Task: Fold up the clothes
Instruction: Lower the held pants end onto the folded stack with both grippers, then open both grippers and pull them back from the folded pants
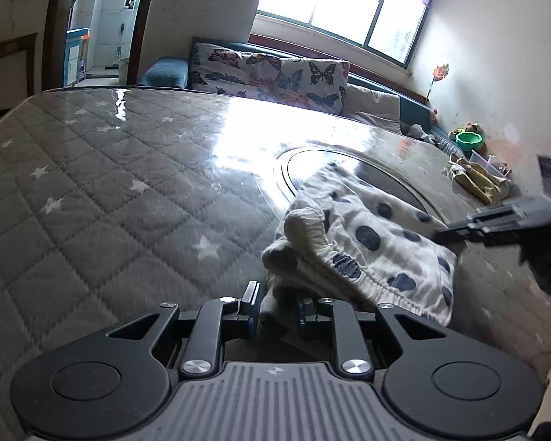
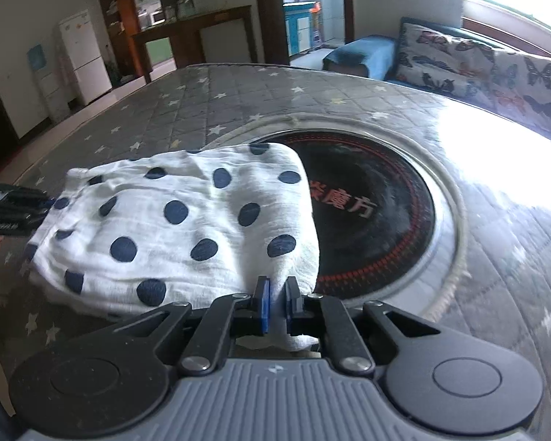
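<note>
Right wrist view: right claw (image 2: 275, 303) clamped on corner of white navy-dotted thin cotton garment (image 2: 187, 228), bunched ahead-left on quilted grey table (image 2: 209, 110). Left claw (image 1: 275, 307) pinches elastic-hem end. Light, limp, creases easily (grip hems).

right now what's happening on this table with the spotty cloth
A person is folding a white garment with navy dots on a quilted star-print table cover. The left gripper pinches its elastic edge and the right gripper clamps the opposite end. The cloth partly overlaps the round black cooktop.
</note>
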`<state>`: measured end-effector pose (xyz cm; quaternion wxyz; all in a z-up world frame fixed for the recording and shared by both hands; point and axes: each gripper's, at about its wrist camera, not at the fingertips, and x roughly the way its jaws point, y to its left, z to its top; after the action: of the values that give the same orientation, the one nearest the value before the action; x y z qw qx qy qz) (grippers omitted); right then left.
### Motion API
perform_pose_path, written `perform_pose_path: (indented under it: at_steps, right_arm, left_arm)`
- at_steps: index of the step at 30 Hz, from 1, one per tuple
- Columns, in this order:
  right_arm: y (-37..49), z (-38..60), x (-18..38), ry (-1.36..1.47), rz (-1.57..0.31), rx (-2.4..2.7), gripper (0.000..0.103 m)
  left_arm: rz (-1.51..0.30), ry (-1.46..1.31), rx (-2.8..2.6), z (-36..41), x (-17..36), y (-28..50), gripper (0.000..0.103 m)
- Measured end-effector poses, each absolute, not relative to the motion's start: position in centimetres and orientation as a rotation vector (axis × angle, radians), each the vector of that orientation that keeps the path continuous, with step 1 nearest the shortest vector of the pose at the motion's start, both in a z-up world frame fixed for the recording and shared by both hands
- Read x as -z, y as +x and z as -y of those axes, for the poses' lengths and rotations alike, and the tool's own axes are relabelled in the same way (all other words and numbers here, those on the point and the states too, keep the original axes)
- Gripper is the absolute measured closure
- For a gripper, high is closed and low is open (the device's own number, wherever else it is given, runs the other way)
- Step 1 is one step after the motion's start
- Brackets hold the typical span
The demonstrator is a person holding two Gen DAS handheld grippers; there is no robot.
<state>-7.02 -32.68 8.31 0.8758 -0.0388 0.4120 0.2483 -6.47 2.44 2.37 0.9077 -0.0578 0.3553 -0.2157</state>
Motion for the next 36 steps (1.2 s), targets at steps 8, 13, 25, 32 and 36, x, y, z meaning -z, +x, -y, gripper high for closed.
perform_pose_path:
  at_steps: [8, 13, 25, 32, 36]
  right_arm:
    - [-9.7, 33.7, -8.9, -0.042, -0.814, -0.462, 0.097]
    - [-10.3, 34.2, -8.8, -0.017, -0.804, -0.448, 0.095]
    - [-11.3, 35.6, -8.6, 0.038, -0.756, -0.407, 0.069]
    - [-11.5, 37.5, -8.2, 0.069, -0.719, -0.320, 0.049]
    - [-11.7, 37.8, -7.7, 0.060, -0.706, -0.292, 0.045]
  left_arm:
    - [-0.732, -0.129, 0.472, -1.8, -2.4, -4.1, 0.081]
    - [-0.739, -0.160, 0.469, -2.2, -2.2, -3.6, 0.077]
    - [-0.721, -0.238, 0.364, -4.1, -3.1, -5.6, 0.043]
    - [-0.722, -0.229, 0.278, -4.4, -3.2, -6.5, 0.030]
    - [-0.739, -0.212, 0.239, -3.8, -3.1, -6.9, 0.019]
